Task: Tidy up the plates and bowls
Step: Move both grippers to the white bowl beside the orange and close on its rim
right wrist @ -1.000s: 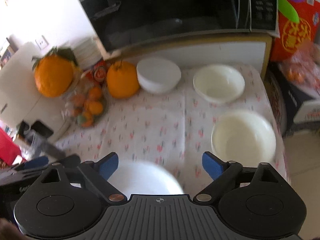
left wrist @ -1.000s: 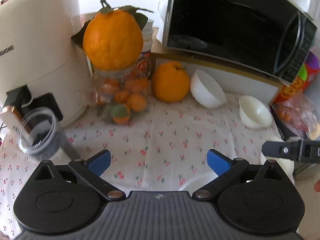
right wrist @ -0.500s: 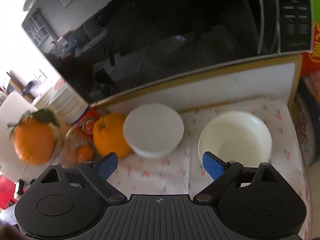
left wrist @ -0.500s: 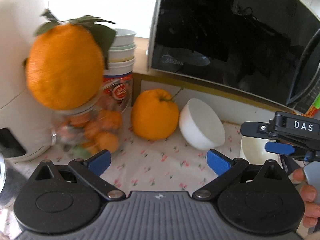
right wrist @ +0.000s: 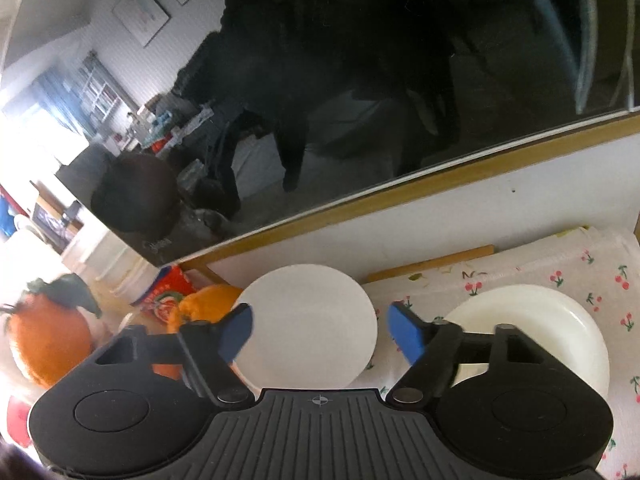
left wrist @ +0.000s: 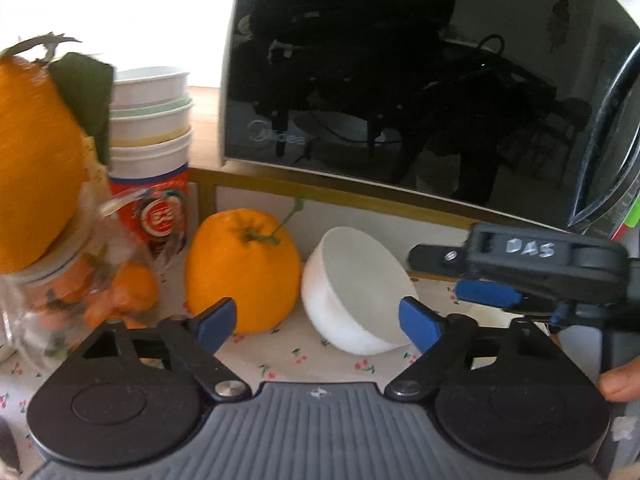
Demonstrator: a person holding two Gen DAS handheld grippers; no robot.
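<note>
— The microwave [left wrist: 400, 80] takes the shelf, so the dishes sit below on the cherry-print cloth [right wrist: 580, 276]?

— Yes. The tilted white bowl [left wrist: 352, 292] leans against the big orange [left wrist: 240, 268]; a second bowl [right wrist: 532, 328] sits upright beside it. The left gripper [left wrist: 316, 322] and right gripper [right wrist: 320, 330] are both narrowing, pinching nothing.

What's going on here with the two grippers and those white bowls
A person is reaching both handheld grippers toward a tilted white bowl leaning beside an orange under the microwave. The left gripper and right gripper both have their jaws closing, gripping nothing yet. A second bowl sits upright alongside.
</note>
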